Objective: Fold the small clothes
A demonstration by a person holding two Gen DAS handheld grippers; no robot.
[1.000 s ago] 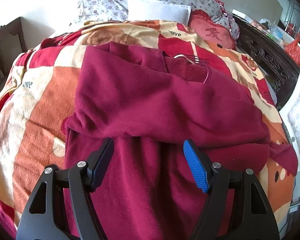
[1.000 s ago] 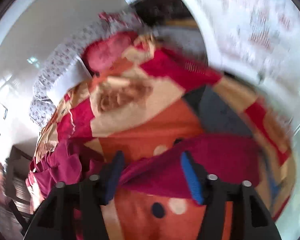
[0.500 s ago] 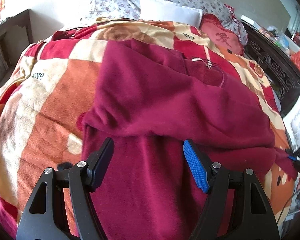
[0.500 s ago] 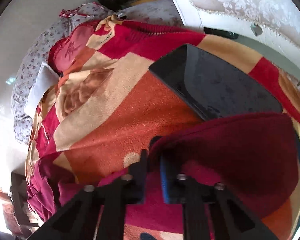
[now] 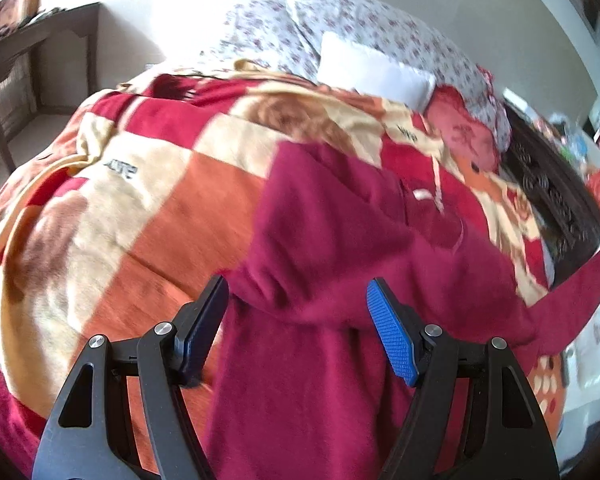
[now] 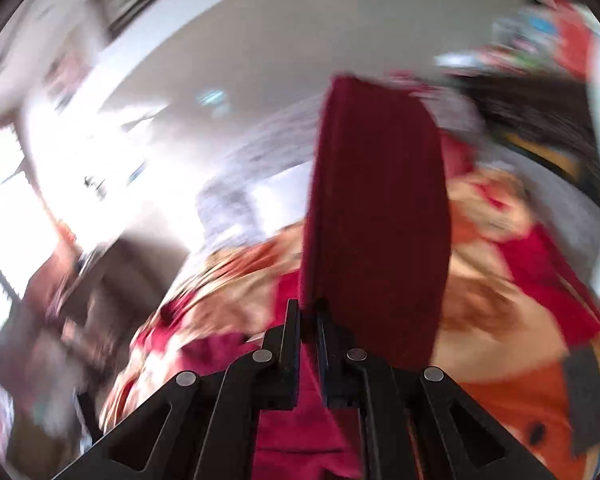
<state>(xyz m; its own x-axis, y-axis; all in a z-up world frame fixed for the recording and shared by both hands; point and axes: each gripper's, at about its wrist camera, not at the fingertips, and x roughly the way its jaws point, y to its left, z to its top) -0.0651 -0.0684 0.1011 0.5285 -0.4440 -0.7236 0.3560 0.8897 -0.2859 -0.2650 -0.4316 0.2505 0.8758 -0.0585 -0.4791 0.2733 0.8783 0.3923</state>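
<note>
While maroon garment [image 5: 340, 240] drapes patchwork blanket [image 5: 140, 200], left gripper [image 5: 296, 332] jaws spread, right gripper [image 6: 308, 316] pinching sleeve [image 6: 376, 200].

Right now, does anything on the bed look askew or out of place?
Only mid-fold disorder: the maroon sweatshirt lies rumpled on the patchwork blanket, its right sleeve pulled up off the bed, pinched in the right gripper. The left gripper hangs open above the hem. Nothing looks damaged.

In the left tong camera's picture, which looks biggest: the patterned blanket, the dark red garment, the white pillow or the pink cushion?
1. Patterned blanket
2. Dark red garment
3. White pillow and pink cushion: look alike, unranked.
</note>
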